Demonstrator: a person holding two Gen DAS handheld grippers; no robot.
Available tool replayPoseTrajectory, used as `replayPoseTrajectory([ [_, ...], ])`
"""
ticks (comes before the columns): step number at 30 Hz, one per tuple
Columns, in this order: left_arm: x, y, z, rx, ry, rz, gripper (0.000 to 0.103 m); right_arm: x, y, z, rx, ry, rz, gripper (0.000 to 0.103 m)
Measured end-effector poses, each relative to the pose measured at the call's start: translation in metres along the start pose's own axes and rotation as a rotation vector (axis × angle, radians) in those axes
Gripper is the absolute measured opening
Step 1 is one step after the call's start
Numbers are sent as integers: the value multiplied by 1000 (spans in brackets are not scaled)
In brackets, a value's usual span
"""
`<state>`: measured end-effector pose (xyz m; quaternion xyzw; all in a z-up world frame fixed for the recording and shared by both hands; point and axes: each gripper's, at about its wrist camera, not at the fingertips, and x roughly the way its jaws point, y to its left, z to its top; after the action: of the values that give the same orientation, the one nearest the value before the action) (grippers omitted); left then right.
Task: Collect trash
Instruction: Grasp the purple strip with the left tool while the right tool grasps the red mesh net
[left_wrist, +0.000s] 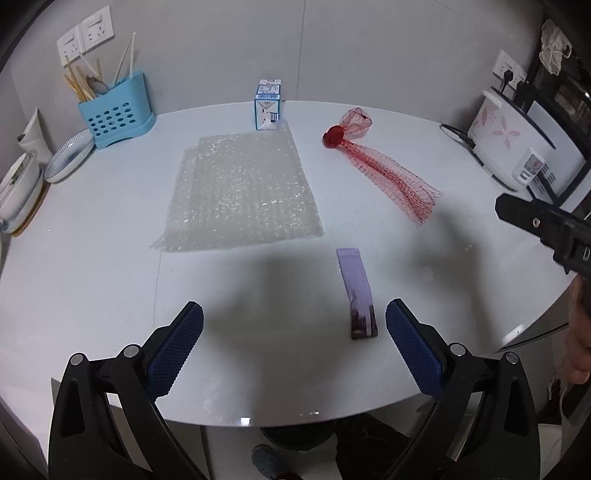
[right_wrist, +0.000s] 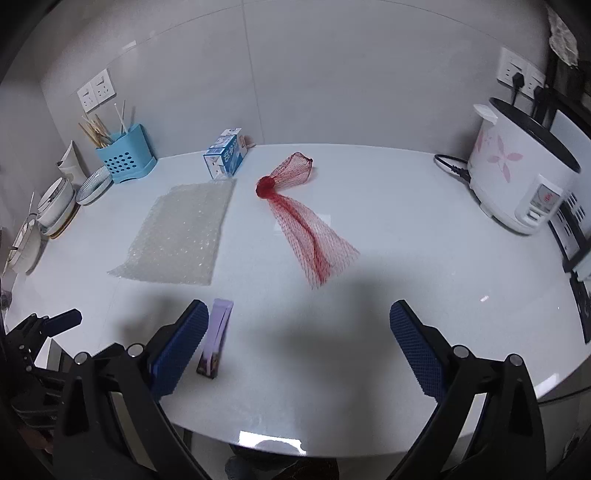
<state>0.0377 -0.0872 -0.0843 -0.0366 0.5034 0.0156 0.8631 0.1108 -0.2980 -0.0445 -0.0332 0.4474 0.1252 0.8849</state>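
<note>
Evidently nothing is collected yet: the left gripper (left_wrist: 294, 334) and right gripper (right_wrist: 299, 338) both gape empty at the frame bottoms. The purple wrapper (left_wrist: 356, 291) lies lower centre, bubble wrap (left_wrist: 242, 192) mid-frame, red net (left_wrist: 373, 162) upper right, carton (left_wrist: 267, 107) top centre.

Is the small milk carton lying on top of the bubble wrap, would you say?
No, the carton stands upright behind the bubble wrap's far edge.
</note>
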Motion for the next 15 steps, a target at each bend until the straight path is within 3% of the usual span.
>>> replayPoseTrajectory([
  [5, 34, -21, 18, -41, 59, 19, 97, 49, -10, 46, -61, 47, 33, 94],
  [13, 73, -43, 24, -86, 130, 77, 96, 123, 14, 107, -149, 112, 90, 94],
  [15, 79, -45, 23, -97, 148, 95, 94, 143, 19, 117, -150, 144, 108, 89],
])
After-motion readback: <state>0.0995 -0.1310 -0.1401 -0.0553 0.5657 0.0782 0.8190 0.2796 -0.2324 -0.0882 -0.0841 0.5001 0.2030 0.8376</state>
